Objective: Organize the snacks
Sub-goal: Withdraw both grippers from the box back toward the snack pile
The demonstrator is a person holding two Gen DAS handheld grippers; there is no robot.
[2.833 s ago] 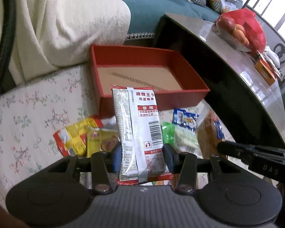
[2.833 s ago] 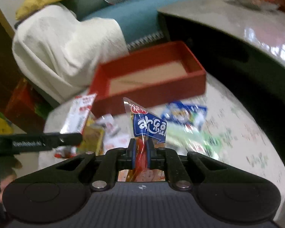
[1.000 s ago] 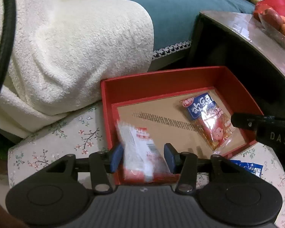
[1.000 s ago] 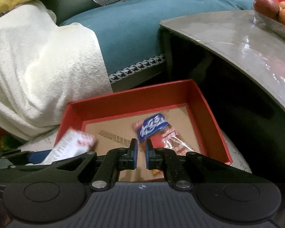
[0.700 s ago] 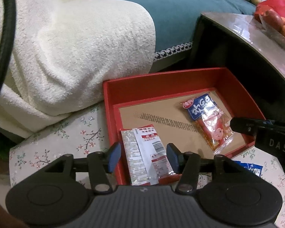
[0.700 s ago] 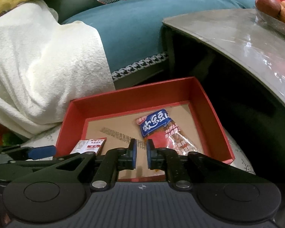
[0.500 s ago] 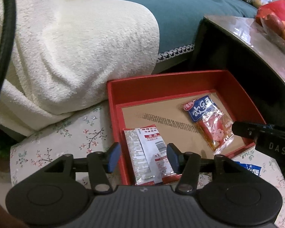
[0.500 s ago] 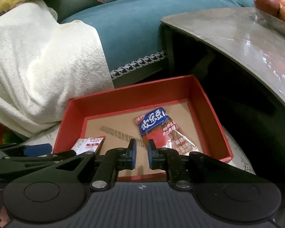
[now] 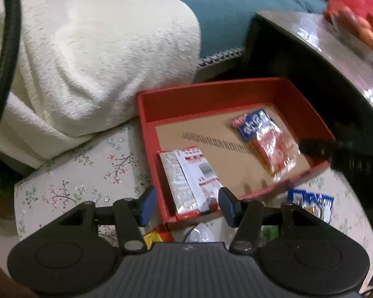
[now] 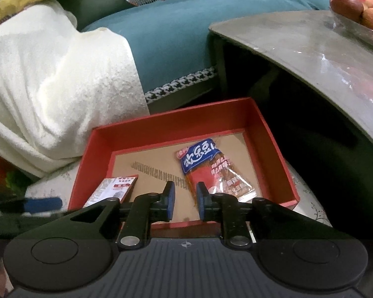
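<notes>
Grippers | left gripper empty, spread | right gripper empty, over red box

Black claw, blue finger pads, silver screws.

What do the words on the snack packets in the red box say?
"欢乐豆": big white letters on the blue-topped packet in the red box.
Small white lines on its red part: too small to read.
Red-and-white packet: print and barcode blurred, unreadable.
Blue packet outside the box: blurred, unreadable.
</notes>
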